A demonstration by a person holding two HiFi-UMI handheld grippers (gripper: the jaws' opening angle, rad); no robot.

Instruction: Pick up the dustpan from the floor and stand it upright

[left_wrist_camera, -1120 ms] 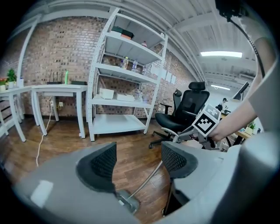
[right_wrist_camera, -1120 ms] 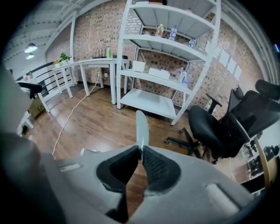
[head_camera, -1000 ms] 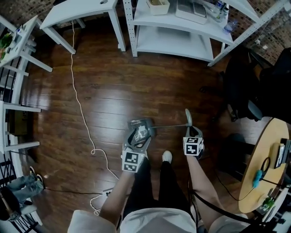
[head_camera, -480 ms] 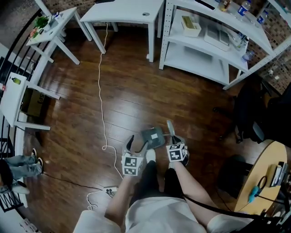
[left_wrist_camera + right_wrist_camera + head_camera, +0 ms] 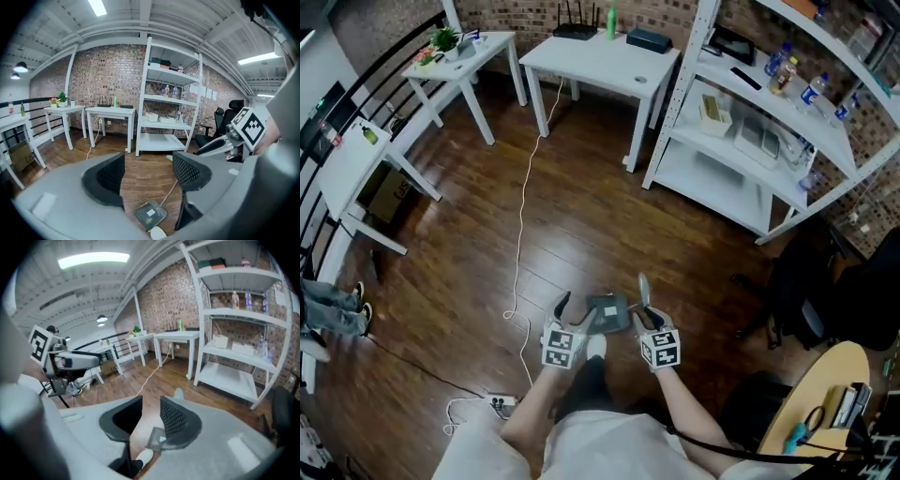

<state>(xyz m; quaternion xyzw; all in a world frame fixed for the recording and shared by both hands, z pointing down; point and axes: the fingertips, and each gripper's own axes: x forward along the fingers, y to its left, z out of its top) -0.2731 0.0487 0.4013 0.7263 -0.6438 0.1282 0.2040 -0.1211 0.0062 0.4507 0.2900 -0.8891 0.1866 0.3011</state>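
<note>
Dark wood floor (image 5: 581,216) fills the room. A white shelving unit (image 5: 741,187) lines its right edge and white tables (image 5: 600,61) its far edge. A black office chair (image 5: 806,295) and a round wooden table (image 5: 825,403) crowd the near right corner. A white cable (image 5: 523,206) trails from the far tables to a power strip (image 5: 499,404) near the person's feet.

The dustpan (image 5: 608,314) sits low between both grippers, beside a white shoe (image 5: 595,347). It has a grey, squarish pan with a pale label and a thin rod handle (image 5: 643,286).

The left gripper (image 5: 147,171) gapes wide, holding nothing. The right gripper (image 5: 151,416) shows a narrower gap, also bare, with the handle's tip just past one jaw.
</note>
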